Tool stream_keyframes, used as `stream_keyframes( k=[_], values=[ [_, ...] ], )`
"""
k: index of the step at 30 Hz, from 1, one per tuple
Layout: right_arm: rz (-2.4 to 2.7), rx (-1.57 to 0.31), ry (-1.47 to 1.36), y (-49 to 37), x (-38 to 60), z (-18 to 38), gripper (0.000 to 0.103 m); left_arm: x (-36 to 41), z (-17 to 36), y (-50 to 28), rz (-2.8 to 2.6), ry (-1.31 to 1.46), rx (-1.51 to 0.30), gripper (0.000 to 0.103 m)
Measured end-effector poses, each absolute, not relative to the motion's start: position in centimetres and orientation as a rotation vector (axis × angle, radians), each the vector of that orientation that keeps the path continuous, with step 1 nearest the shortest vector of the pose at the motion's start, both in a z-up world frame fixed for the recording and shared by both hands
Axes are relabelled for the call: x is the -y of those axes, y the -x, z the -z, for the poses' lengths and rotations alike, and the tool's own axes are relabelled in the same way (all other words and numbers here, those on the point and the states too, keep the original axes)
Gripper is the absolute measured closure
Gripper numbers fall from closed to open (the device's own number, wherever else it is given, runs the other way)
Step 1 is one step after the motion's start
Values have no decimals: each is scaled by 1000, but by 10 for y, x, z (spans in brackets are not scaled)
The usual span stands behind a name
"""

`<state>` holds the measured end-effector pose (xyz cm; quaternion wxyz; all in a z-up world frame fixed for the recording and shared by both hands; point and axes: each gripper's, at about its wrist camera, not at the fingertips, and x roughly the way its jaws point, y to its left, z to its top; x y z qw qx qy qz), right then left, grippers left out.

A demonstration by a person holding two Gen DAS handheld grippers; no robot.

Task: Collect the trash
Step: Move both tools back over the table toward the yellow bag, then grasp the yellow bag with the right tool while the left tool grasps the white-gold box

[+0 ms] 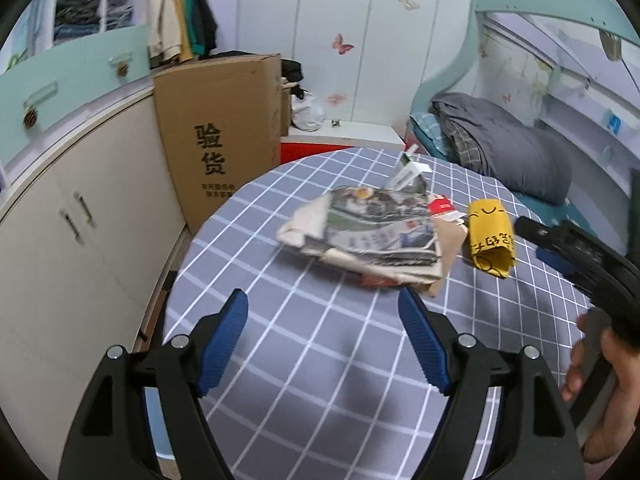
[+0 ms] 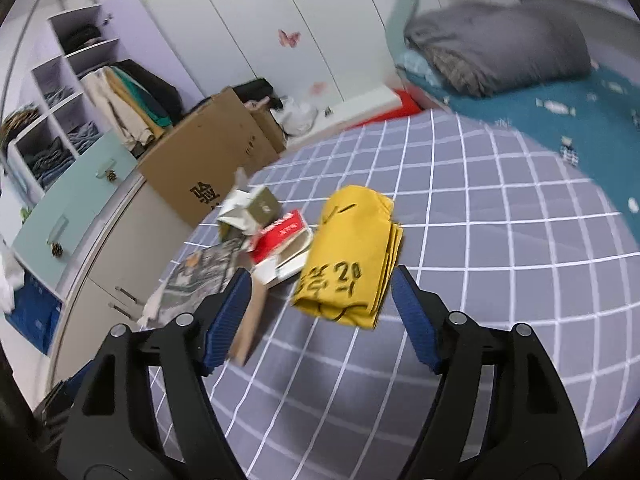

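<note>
A pile of trash lies on a table with a grey checked cloth. A folded newspaper lies on top of brown paper, with a red and white carton and an olive box behind it. To the right lies a folded yellow bag with black writing. My left gripper is open, short of the newspaper, nothing between its pads. My right gripper is open just before the yellow bag's near end, apart from it. The right gripper's body and the hand holding it show in the left wrist view.
A tall cardboard box stands on the floor past the table's left edge, beside white cabinets. A bed with a grey blanket lies to the right. White wardrobe doors are behind.
</note>
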<state>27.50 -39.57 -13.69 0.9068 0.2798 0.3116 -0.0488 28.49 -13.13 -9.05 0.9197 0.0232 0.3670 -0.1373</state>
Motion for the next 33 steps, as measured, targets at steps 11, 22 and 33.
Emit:
stream_keyframes(
  k=[11,22,33],
  values=[
    [96,-752,-550,-324,407,158,53,179,83,-332,315,-110,-756,26],
    [123,-664,-500,-337,429,136,68,228,90,-396,372,-230,-807,34],
    [81,-605,-480,-333,424,129,68,255,105,-420,359,-461,-776,46]
  ],
)
